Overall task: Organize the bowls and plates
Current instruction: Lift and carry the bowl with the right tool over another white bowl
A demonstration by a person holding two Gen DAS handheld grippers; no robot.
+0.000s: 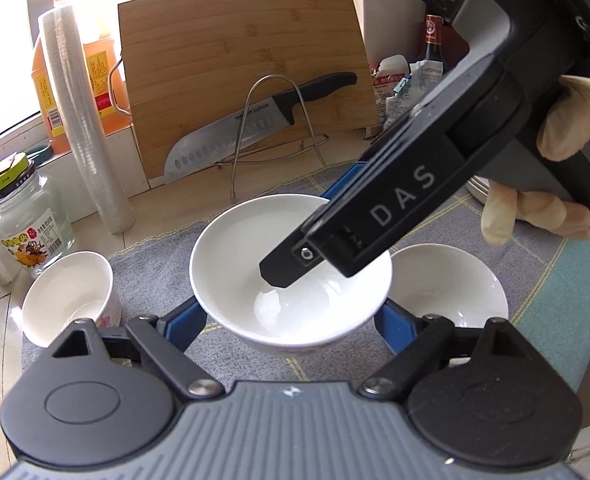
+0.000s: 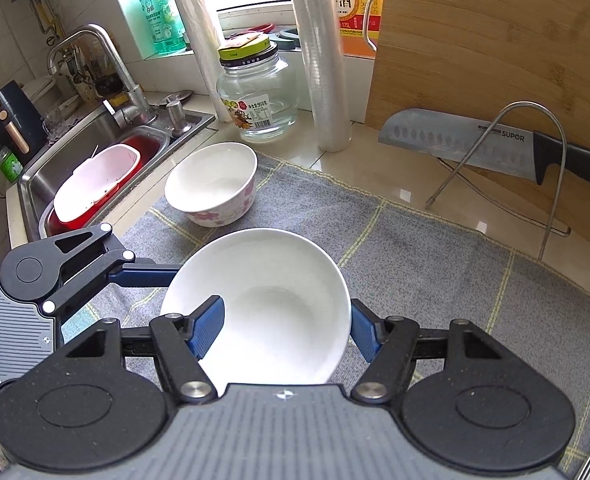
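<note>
Gripping white bowl [image 1: 291, 276] from outside, left gripper [image 1: 291, 320] fingers flank its walls. Right gripper [image 2: 283, 328] pinches the rim, one finger inside, one outside.

I'm working in a home kitchen: beside the steel sink [image 2: 95, 148] stand a faucet [image 2: 107, 68], jar [image 2: 261, 96], cutting board [image 2: 495, 60] and knife [image 2: 475, 140].

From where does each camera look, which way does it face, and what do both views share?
Left wrist: on the left gripper, faces forward and down at the white bowl and cutting board; the right gripper and a gloved hand show.
Right wrist: on the right gripper, faces down over the white bowl toward the sink; the left gripper shows at left.
Shared: white bowl, flowered bowl, knife.
</note>
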